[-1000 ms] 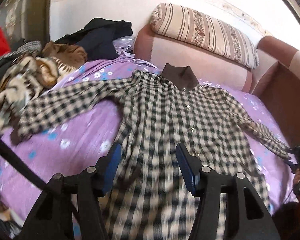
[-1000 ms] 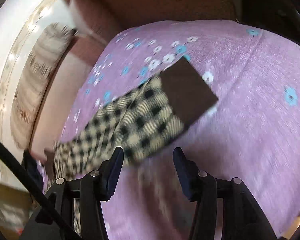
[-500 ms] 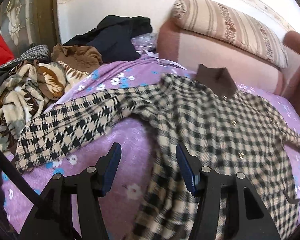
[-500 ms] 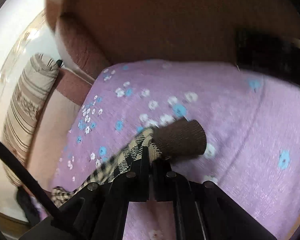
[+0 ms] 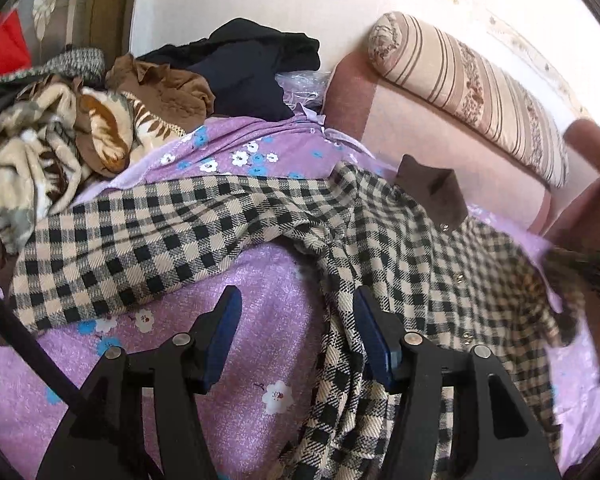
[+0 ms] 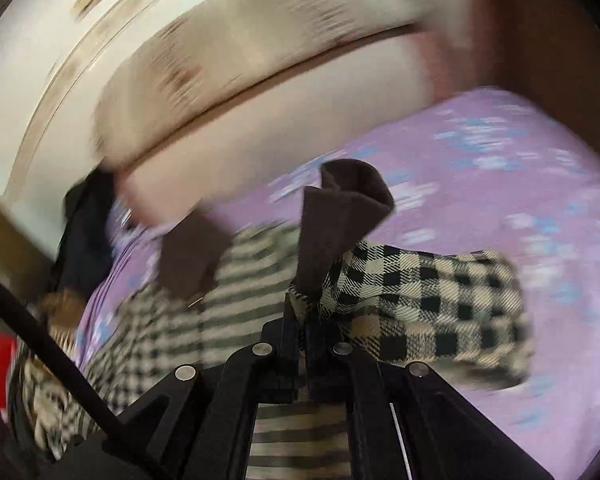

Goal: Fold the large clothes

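Note:
A beige-and-black checked shirt with a brown collar lies spread on the purple flowered bedcover. Its left sleeve stretches out to the left. My left gripper is open and empty, just above the cover beside the shirt's left side. My right gripper is shut on the right sleeve near its brown cuff and holds it lifted over the shirt body. The right wrist view is motion-blurred.
A heap of other clothes and a patterned blanket sits at the left, with dark garments behind. A striped bolster lies on the pink sofa back. A brown armrest bounds the right.
My right gripper closed on the right sleeve by the cuff and has carried it up and over toward the shirt's middle. My left gripper moved left toward the left sleeve, still open.

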Available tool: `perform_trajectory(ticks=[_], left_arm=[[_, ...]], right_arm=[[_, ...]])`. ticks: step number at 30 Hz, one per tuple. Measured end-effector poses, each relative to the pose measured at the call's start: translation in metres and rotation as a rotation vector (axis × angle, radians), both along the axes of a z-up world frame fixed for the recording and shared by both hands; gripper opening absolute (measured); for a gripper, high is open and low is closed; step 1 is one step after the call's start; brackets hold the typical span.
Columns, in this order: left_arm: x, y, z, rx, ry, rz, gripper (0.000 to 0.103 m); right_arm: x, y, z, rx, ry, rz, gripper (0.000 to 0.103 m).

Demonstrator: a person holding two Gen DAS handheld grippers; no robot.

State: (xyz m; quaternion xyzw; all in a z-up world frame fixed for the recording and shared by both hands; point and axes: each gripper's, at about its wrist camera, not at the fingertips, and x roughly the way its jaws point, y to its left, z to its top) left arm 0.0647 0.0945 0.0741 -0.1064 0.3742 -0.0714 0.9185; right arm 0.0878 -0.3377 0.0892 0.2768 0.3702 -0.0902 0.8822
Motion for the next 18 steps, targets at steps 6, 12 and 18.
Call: perform_trajectory(ticks=[6,12,18], left_arm=[[-0.001,0.024,0.003,-0.106,0.021,0.004,0.061],[0.004,0.053,0.008,-0.157,0.021,0.058,0.061],[0.008,0.079,0.011,-0.175,0.024,0.135,0.061]], right_arm=[[0.077,0.141,-0.032,-0.073,0.058,0.244,0.003],[0.103,0.237,-0.067,-0.292,0.129,0.432,0.008],[0.101,0.304,-0.073,-0.601,0.097,0.559,0.037]])
